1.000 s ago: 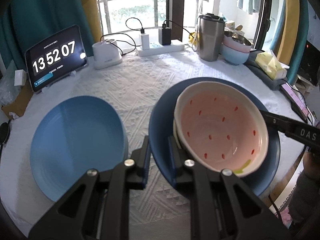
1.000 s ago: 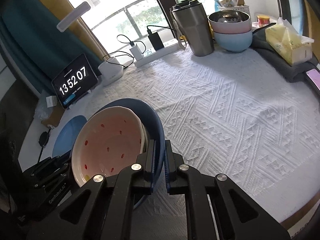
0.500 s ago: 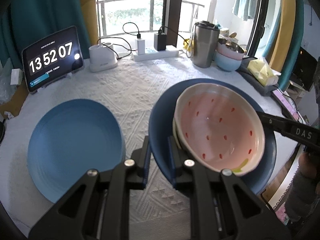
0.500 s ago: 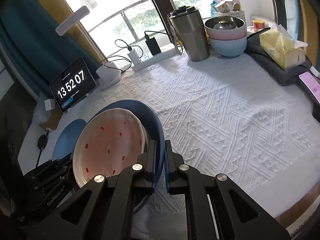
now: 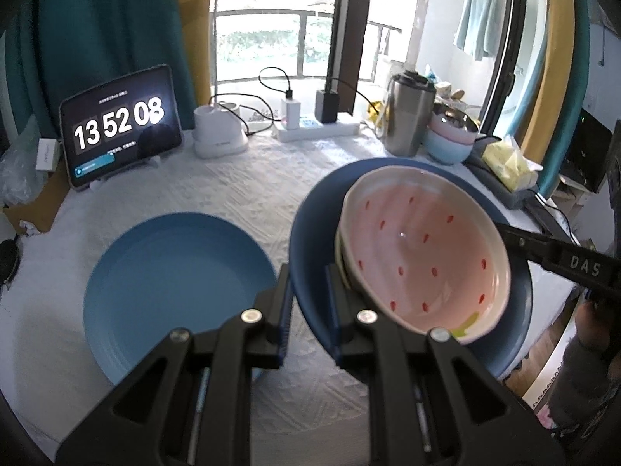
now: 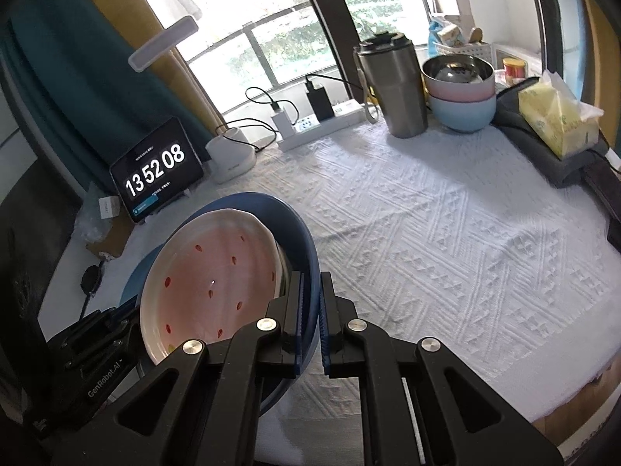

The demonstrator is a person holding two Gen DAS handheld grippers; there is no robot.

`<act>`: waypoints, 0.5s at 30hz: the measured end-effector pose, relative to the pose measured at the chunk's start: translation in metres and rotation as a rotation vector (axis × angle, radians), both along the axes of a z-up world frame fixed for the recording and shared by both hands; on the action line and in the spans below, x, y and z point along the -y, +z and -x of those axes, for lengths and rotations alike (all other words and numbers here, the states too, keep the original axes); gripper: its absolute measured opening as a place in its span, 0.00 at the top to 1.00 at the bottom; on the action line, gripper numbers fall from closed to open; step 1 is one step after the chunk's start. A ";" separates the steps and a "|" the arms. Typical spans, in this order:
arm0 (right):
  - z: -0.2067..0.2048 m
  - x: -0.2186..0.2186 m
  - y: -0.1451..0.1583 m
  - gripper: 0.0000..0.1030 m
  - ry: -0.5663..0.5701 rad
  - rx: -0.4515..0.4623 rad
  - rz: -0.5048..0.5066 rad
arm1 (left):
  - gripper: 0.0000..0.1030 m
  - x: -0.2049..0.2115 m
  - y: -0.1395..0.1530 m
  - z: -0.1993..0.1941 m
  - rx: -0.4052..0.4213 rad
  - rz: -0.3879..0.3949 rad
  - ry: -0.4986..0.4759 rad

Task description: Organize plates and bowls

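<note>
Two handheld grippers carry a stack of tableware over a white textured tablecloth (image 6: 446,233), each clamped on an opposite edge of the same dark blue plate (image 5: 318,233). The left gripper (image 5: 306,295) pinches the plate's near rim, while the right gripper (image 6: 310,303) pinches the rim at about 3 o'clock in the left wrist view. A pink strawberry-print bowl (image 5: 423,256) rides tilted inside the dark plate, with what looks like a second, pale rim nested beneath it, too hidden to confirm.

A light blue plate (image 5: 174,291) lies flat on the cloth at 9 o'clock of the carried stack, apparently the spot where the load is headed; that placement is not yet done. At 1 o'clock, near the window, the stacked bowls (image 6: 462,93) stand beside a steel tumbler (image 6: 392,85).

The count: two plates, one dark and one light; one pink patterned bowl for certain; three bowls in the far stack, steel over pink over blue. The sorting appears roughly halfway along.
</note>
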State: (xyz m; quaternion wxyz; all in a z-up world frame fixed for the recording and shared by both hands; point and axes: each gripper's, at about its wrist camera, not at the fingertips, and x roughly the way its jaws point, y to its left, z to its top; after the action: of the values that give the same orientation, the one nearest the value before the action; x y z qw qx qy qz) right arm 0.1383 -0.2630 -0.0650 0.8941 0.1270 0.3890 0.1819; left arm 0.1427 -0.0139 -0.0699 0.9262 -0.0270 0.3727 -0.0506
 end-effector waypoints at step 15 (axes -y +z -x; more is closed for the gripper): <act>-0.009 -0.045 0.016 0.91 0.046 0.023 0.026 | 0.86 -0.044 0.008 0.001 0.022 0.028 0.052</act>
State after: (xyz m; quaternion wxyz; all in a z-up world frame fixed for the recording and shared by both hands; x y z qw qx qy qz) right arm 0.1475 -0.2177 -0.0487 0.8957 0.1044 0.3839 0.1989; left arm 0.1418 0.0302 -0.0622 0.9308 -0.0493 0.3609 -0.0319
